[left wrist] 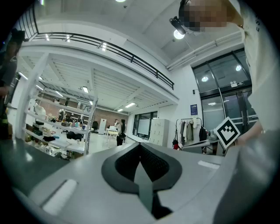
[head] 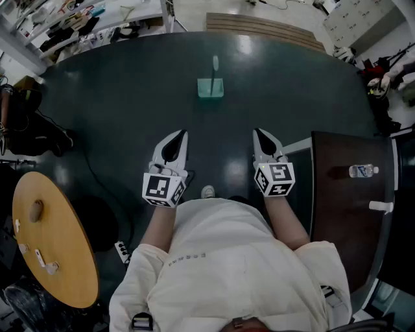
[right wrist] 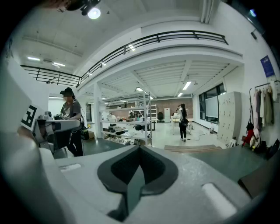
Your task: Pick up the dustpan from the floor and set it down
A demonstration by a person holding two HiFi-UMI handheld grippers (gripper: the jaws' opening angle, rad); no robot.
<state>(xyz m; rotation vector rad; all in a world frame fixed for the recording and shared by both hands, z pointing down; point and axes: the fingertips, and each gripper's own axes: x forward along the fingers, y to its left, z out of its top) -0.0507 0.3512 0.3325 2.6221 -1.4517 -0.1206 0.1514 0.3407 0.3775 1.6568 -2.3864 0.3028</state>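
A dark green floor [head: 117,91] fills the middle of the room, glossy under a ceiling lamp [right wrist: 94,13]; a round wooden table [head: 55,246] stands at its near left edge and a dark brown table [head: 350,214] at its right edge; pale wooden slats [head: 266,27] lie along the far edge; beyond, white shelving [right wrist: 127,124] stands under a railed balcony [right wrist: 153,41]; tall windows [left wrist: 218,100] and white lockers [right wrist: 227,116] line the walls.

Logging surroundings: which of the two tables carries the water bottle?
The dark rectangular table at right holds the bottle; the round wooden table has none.
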